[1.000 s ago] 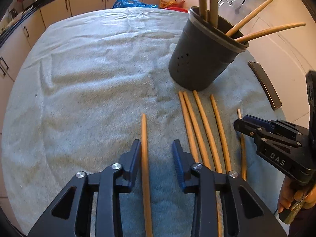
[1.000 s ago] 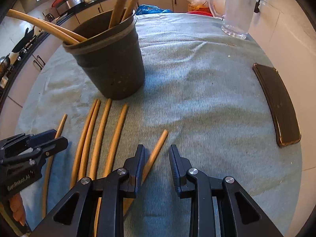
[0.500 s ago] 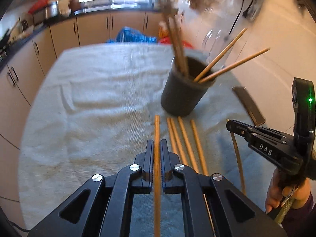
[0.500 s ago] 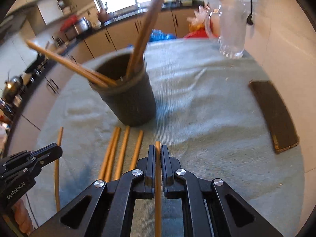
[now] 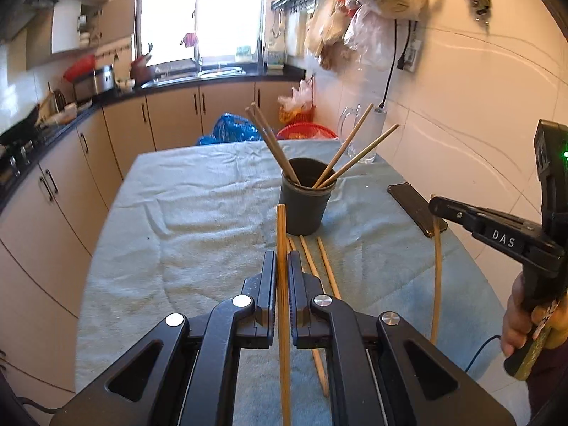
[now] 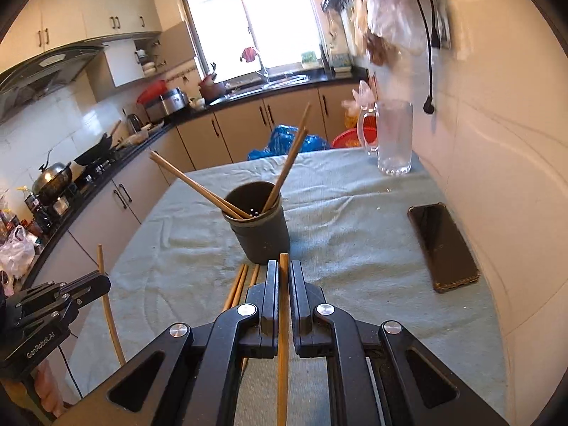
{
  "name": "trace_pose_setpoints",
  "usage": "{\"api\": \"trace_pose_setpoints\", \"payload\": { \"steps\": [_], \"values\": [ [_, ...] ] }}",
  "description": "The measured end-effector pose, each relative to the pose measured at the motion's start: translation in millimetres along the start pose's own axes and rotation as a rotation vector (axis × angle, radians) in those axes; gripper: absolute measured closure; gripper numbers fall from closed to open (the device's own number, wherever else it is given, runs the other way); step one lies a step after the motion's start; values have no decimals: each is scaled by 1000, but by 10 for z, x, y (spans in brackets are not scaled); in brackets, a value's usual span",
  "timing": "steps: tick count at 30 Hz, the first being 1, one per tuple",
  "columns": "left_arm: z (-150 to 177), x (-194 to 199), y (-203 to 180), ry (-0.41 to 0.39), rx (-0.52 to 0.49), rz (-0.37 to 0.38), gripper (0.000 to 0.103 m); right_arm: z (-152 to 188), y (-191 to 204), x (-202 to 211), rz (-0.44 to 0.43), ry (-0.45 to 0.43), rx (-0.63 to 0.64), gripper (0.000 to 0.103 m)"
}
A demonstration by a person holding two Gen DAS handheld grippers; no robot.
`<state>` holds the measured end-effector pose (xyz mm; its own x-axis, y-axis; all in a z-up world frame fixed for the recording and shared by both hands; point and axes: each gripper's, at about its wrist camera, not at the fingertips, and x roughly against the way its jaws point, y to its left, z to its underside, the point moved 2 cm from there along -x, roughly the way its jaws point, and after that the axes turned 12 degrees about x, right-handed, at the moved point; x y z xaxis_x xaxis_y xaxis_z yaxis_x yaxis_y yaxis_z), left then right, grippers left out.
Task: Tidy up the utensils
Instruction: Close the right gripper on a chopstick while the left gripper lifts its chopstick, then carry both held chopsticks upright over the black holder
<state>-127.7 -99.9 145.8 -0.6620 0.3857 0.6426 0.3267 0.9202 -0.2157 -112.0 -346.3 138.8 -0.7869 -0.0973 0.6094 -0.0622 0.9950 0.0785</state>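
A dark grey utensil cup (image 5: 306,204) stands on the towel-covered table and holds several wooden chopsticks; it also shows in the right wrist view (image 6: 260,227). My left gripper (image 5: 281,262) is shut on one wooden chopstick (image 5: 282,234), lifted above the table short of the cup. My right gripper (image 6: 283,271) is shut on another chopstick (image 6: 283,305), also lifted, just before the cup. Three loose chopsticks (image 5: 312,266) lie on the towel in front of the cup. The right gripper (image 5: 435,207) shows at the right of the left wrist view, its chopstick (image 5: 436,266) hanging down.
A black phone (image 6: 442,245) lies on the towel (image 6: 355,213) at the right, near the wall. A glass jug (image 6: 392,138) stands at the far right corner. Kitchen cabinets and a counter run along the left and back. The left gripper (image 6: 101,280) shows at lower left of the right wrist view.
Both grippers shut on a chopstick each and lifted them off the towel; both have risen and tilted up, so the cup now sits farther below and ahead.
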Motion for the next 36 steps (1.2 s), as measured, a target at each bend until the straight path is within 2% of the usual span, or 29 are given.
{"api": "trace_pose_setpoints", "payload": {
  "steps": [11, 20, 26, 36],
  "values": [
    [135, 461, -18, -32, -9, 30, 97, 79, 51, 527, -6, -59, 45, 97],
    [175, 723, 21, -73, 23, 57, 97, 137, 250, 889, 3, -109, 126, 97],
    [140, 720, 24, -93, 40, 63, 97, 111, 331, 973, -6, -128, 142, 97],
    [-34, 625, -34, -101, 46, 77, 97, -31, 244, 852, -21, -125, 105, 97]
  ]
}}
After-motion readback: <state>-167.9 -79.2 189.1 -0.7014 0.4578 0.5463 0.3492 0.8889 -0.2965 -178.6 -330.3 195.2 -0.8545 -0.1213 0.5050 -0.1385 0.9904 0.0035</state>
